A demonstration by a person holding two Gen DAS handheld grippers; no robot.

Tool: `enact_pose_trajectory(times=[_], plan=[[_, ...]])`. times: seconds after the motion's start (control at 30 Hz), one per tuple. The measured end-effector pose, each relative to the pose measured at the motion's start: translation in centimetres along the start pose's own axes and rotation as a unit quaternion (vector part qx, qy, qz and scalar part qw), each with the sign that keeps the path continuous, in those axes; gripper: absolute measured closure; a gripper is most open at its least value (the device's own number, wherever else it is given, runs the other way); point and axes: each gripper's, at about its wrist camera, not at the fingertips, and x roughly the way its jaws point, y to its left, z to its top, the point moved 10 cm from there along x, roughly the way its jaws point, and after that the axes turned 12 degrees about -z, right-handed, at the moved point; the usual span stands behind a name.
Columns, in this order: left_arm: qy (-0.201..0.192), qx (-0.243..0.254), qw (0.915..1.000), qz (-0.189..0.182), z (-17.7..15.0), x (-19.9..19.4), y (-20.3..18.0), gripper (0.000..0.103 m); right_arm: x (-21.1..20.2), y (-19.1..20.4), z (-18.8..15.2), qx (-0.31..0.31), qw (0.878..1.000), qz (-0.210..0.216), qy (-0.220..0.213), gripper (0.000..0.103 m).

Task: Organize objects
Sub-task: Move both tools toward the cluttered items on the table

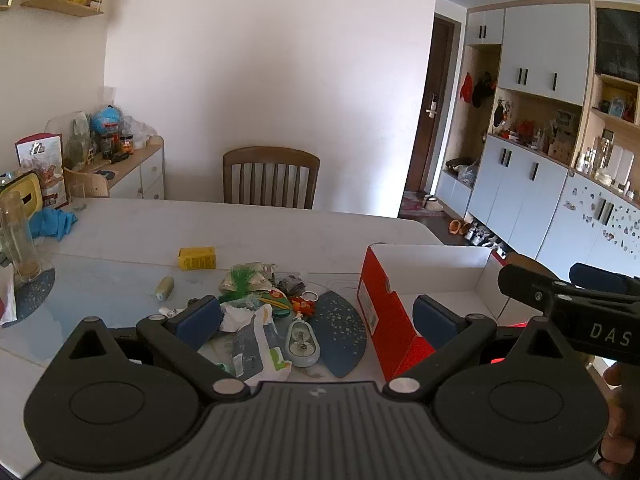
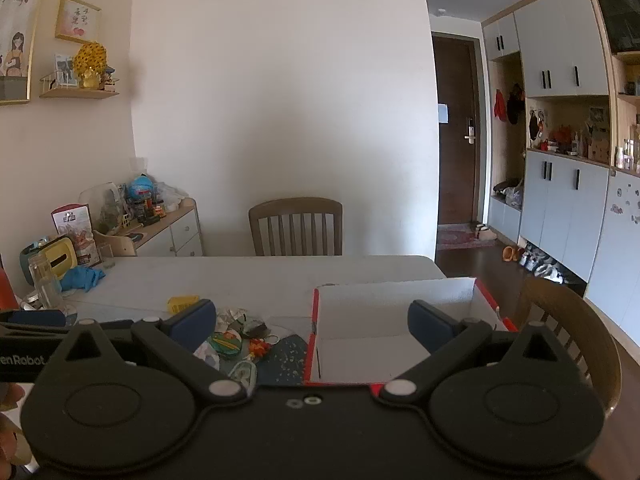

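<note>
A pile of small clutter [image 1: 260,308] lies on the white table [image 1: 200,228]: wrappers, a green tuft, a pale oval case [image 1: 302,342], orange bits and a ring. A yellow box [image 1: 197,258] and a small tube [image 1: 165,288] lie apart behind it. An open red box with a white inside [image 1: 432,280] stands to the right; it also shows in the right wrist view [image 2: 396,316]. My left gripper [image 1: 318,320] is open and empty above the pile. My right gripper [image 2: 312,322] is open and empty over the box's left wall. The pile shows there too [image 2: 240,340].
A speckled blue mat [image 1: 340,332] lies under the pile beside the box. A glass jar [image 1: 18,240], a blue cloth [image 1: 54,220] and a yellow holder [image 1: 24,196] stand at the table's left. A wooden chair [image 1: 271,178] stands at the far side, another at the right [image 2: 568,332].
</note>
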Motion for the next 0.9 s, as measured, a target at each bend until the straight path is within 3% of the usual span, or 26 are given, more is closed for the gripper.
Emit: enact_pose_trajectory(times=[0.67,0.9], plan=[[0.032,-0.008,0.9992,-0.022,0.9,4.5,7.3,0.000,5.1,6.3,-0.7,-0.017,0.999,-0.024,0.043,0.002],[0.058,0.017,0.9976,-0.035,0.4,7.0,10.3,0.000,7.6,8.8,-2.0,-0.034,0.997,-0.029,0.070,0.004]])
